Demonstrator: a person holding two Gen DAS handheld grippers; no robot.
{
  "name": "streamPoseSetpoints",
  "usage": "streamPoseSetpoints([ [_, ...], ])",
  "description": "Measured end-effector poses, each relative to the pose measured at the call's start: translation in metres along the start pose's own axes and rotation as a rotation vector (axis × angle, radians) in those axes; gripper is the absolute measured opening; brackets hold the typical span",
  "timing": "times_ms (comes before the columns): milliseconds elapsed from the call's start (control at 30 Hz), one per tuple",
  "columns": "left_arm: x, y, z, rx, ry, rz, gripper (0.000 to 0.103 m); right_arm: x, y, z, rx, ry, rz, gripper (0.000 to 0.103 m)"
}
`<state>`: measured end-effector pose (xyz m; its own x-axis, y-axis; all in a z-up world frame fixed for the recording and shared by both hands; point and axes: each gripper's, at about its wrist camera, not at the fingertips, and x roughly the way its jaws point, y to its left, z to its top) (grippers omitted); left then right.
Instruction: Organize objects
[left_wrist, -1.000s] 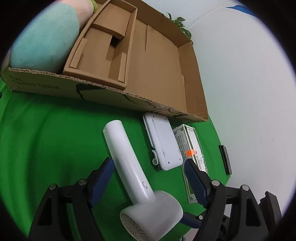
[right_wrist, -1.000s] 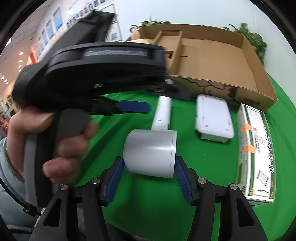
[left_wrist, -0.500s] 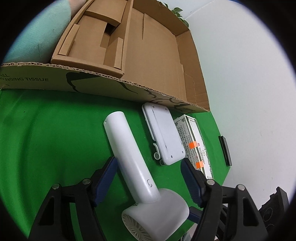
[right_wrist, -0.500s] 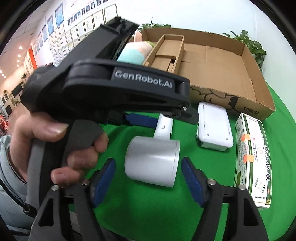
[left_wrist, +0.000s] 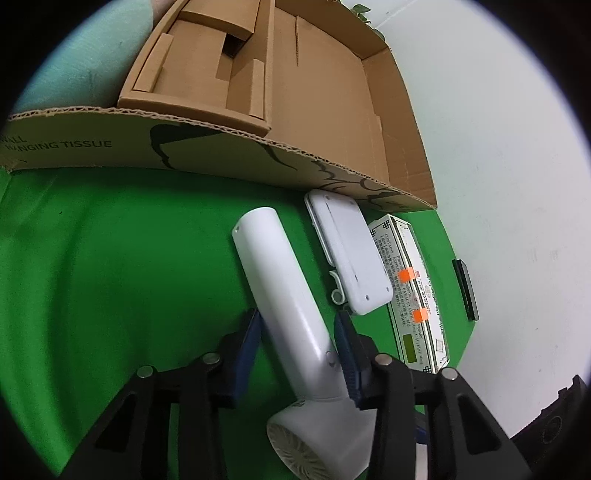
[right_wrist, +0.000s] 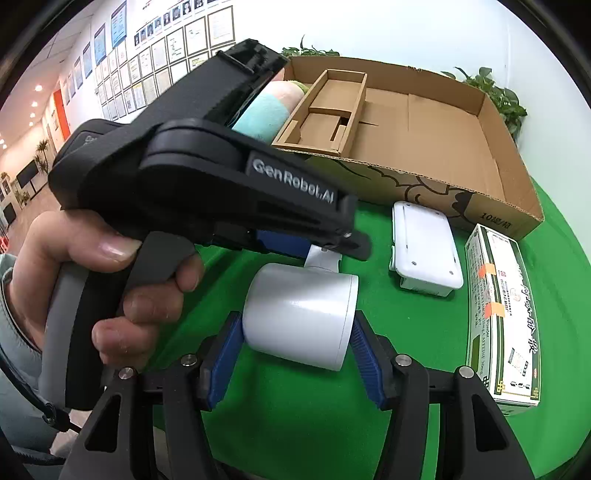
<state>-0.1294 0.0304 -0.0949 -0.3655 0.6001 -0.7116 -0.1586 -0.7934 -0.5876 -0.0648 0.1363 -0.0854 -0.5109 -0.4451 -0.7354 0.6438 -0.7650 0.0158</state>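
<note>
Hairdryer (left_wrist: 284, 295) flat on green cloth (left_wrist: 110, 277), near cardboard box (left_wrist: 332, 110). L gripper (left_wrist: 295, 332) clamped on handle, R gripper (right_wrist: 295, 332) closed round barrel; two-point hold prob. to lift level into box.

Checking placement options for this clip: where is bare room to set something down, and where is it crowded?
Free: the floor of the brown cardboard box, right of its cardboard insert tray; also green cloth left of the white hair dryer. Crowded: the dryer, white flat case and green-and-white medicine carton lie close together by the box's front wall.
</note>
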Motion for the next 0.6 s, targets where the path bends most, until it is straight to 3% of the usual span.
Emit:
streamPoseSetpoints([
  [233, -0.007, -0.001, -0.005, -0.025, -0.027, -0.013, 0.035, -0.007, 0.008, -0.004, -0.028, -0.005, -0.01, 0.056],
  [600, -0.037, -0.035, 0.001, 0.059, -0.101, 0.008, 0.031, -0.011, -0.002, -0.005, 0.029, -0.018, 0.018, 0.055],
])
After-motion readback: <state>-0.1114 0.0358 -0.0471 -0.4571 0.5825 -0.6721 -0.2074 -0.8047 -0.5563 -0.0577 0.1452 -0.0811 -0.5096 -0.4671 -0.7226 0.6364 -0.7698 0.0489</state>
